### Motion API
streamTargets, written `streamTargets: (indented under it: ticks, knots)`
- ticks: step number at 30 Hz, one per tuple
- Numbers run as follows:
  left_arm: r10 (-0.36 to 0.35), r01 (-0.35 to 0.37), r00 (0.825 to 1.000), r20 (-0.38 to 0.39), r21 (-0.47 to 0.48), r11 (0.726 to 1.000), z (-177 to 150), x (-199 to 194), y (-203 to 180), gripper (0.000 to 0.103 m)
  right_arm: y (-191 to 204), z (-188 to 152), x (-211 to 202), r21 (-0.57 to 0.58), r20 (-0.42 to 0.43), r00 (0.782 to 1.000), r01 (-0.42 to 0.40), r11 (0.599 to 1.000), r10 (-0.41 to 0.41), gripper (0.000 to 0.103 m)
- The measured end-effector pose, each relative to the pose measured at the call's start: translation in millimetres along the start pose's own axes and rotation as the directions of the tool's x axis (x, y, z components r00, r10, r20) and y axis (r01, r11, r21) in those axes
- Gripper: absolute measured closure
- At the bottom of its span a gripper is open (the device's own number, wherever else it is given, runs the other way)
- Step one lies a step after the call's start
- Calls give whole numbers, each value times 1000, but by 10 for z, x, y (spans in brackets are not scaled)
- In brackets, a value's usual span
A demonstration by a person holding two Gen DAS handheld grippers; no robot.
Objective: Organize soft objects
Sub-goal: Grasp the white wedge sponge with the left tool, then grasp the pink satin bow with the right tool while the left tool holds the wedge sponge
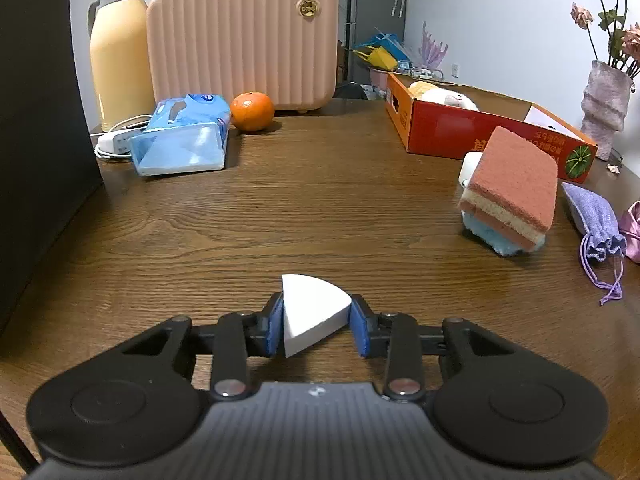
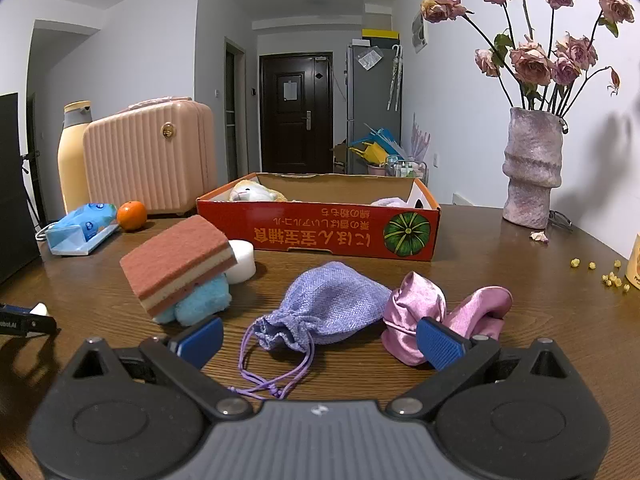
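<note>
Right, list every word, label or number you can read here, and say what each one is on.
"...AI": white lettering on the side of the left hand-held gripper, seen in the right wrist view; its start is cut off.
Red box: two rows of orange Japanese characters, upside down, too blurred to quote.
Pink suitcase: gold badge, too small to read.
Tissue pack: logo blurred.

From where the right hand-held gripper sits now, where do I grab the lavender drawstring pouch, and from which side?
Take the lavender drawstring pouch across its plump body, coming straight ahead and down from the near side. It lies flat, gathered neck toward the right hand-held gripper, whose open jaws already bracket it. Avoid the loose cords: probably too thin to hold.
</note>
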State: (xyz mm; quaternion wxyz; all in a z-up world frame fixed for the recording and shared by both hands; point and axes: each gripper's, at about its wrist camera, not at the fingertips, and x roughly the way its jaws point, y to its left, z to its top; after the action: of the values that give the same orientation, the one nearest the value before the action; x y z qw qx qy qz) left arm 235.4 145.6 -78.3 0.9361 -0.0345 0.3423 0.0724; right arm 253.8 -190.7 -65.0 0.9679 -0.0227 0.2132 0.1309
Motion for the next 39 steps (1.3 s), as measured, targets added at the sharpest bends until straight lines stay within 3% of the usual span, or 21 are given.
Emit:
streamTargets:
  ticks: [14, 28, 39]
  knots:
    - [-29, 26, 994, 110, 29, 999, -35, -226, -367, 69, 1, 9, -10, 0, 9, 1000, -3, 1000, 3, 0]
    - [-90, 75, 972, 217, 75, 994, -58, -408, -931, 69, 16, 11, -30, 1, 19, 1000, -14, 1000, 14, 0]
    - [-97, 79, 957, 275, 78, 994, 5, -455, -1224, 69, 30, 9, -5, 2, 11, 1000, -20, 1000, 20, 0]
